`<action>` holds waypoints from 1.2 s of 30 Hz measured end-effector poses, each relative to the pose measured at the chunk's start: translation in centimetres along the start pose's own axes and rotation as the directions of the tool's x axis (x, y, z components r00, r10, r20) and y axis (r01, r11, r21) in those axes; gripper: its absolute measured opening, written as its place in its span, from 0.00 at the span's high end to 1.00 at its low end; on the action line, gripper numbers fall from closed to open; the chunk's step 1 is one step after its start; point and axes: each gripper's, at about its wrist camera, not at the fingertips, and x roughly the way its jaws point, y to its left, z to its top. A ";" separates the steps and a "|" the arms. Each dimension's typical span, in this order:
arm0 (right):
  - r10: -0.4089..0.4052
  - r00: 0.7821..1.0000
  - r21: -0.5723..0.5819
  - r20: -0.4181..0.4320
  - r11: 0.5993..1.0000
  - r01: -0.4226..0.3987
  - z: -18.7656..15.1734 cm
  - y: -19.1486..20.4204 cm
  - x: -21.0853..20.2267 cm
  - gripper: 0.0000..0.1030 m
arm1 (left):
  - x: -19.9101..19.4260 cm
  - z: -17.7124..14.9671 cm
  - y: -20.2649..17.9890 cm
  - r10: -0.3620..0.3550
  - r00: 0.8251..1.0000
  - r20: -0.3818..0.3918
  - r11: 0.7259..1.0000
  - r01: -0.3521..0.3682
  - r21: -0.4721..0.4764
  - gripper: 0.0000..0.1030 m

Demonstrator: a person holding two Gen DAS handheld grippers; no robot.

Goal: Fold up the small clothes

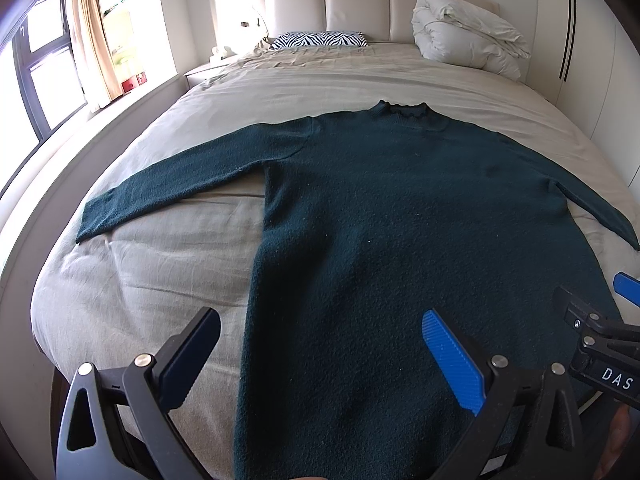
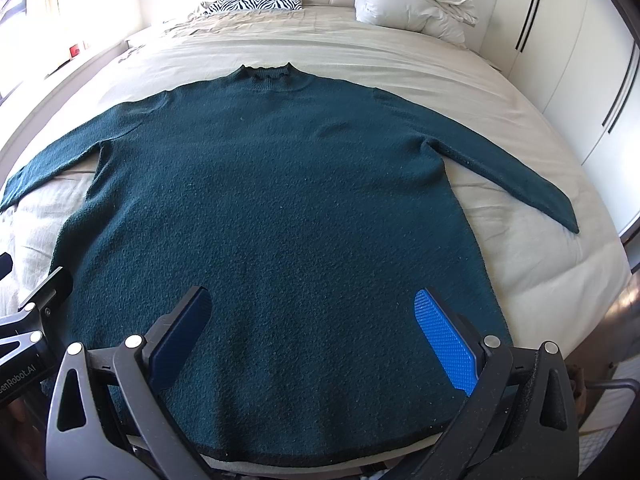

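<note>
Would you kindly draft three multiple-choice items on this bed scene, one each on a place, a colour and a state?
1. Where does the zebra pillow lie?
A. on the sweater
B. at the head of the bed, left of the white duvet
C. on the floor

2. What colour is the sweater?
A. red
B. white
C. dark green

3. How are the sleeves?
A. spread out to both sides
B. folded across the chest
C. rolled up

Answers:
1 B: the zebra pillow sits by the headboard, with the white duvet to its right.
2 C: the sweater is dark green against the beige bed.
3 A: the left sleeve and right sleeve both lie flat, stretched away from the body.
</note>
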 end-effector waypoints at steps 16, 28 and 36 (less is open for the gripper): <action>0.002 1.000 -0.001 -0.004 1.000 -0.002 -0.1 0.0 0.2 0.00 | 0.0 0.1 0.0 -0.001 1.000 -0.003 1.000 0.001 -0.001 0.00; 0.003 1.000 -0.004 -0.012 1.000 -0.003 -0.3 0.1 0.5 0.00 | 0.7 -2.1 0.5 -0.004 1.000 -0.008 1.000 0.004 0.000 0.00; 0.006 1.000 -0.005 -0.021 1.000 -0.006 -0.1 0.2 0.6 0.00 | 0.6 -2.1 0.6 -0.005 1.000 -0.012 1.000 0.005 -0.002 0.00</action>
